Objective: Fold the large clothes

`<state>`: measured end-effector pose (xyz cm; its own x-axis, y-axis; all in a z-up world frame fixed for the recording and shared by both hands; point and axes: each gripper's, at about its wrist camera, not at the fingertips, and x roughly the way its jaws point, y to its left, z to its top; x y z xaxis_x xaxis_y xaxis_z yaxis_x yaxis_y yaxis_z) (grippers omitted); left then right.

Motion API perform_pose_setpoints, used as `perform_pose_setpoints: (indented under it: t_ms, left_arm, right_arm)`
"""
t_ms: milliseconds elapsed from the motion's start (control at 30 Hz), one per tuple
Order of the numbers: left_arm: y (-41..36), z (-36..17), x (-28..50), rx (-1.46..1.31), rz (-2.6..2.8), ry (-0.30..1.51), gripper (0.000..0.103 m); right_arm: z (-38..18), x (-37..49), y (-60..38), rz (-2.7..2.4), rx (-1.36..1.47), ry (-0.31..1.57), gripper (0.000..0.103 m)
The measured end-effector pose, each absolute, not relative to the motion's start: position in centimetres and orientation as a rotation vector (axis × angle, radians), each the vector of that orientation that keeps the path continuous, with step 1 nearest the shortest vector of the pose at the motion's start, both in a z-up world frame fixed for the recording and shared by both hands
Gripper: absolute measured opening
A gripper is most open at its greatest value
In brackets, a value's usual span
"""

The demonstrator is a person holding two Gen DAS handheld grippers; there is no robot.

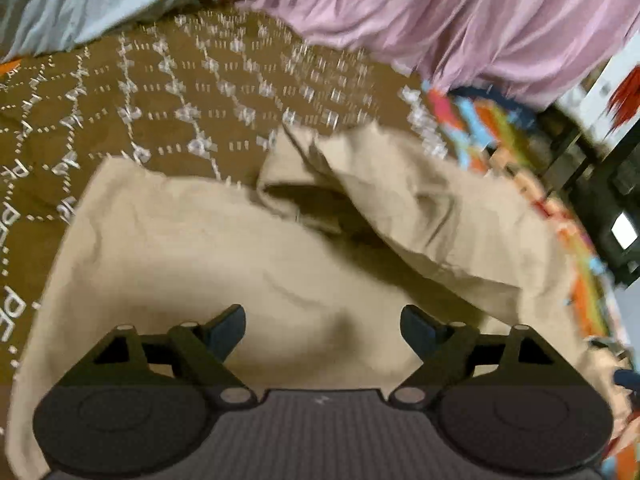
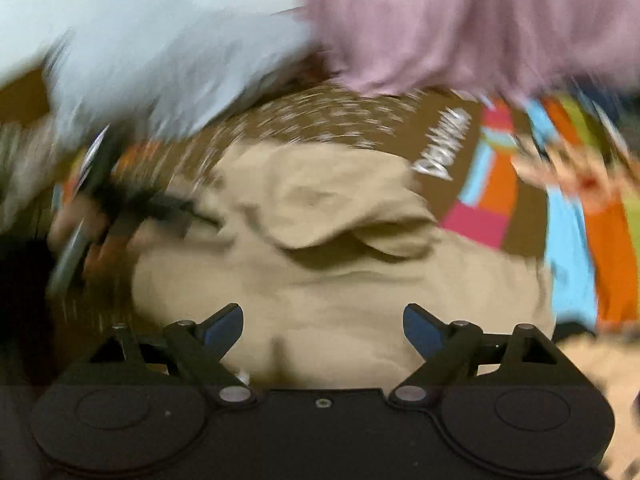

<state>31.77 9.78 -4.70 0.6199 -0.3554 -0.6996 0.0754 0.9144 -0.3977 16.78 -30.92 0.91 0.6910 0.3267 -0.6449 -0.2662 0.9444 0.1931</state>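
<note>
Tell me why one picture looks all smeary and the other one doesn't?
Right wrist view: heavy motion blur smears the pale blue cloth, the pink cloth and the bedspread, while the right gripper stays sharp. Left wrist view: only mildly soft; the beige garment shows its creases and a dark shadow under its fold. Both views bend at the edges, fisheye style.

Garment [image 1: 224, 264] lies on the bedspread [image 1: 120, 120], part of it folded over on the right. Two other cloths sit behind it: sheet [image 1: 80, 4] left, curtain [image 1: 460, 20] right.
</note>
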Motion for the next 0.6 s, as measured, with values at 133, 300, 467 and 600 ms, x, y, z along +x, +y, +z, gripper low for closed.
perform_pose_setpoints:
  t_ms: [133, 300, 467, 600]
  left_arm:
    - [12.2, -2.4, 32.1, -0.389, -0.223, 0.797, 0.092]
    - [13.1, -1.5, 33.4, -0.393, -0.207, 0.774, 0.093]
    - [13.3, -1.6, 32.7, -0.384, -0.221, 0.783, 0.093]
    - [13.8, 0.0, 31.4, -0.400, -0.236, 0.720, 0.093]
  right_arm:
    - [-0.6, 22.2, -35.3, 0.296, 0.562, 0.787, 0.089]
    - [-2.6, 30.6, -34.7, 0.281, 0.812, 0.839, 0.083]
    - [-5.0, 36.1, -32.7, 0.146, 0.931, 0.898, 0.007]
    - [-4.2, 33.0, -31.3, 0.223, 0.824, 0.859, 0.006]
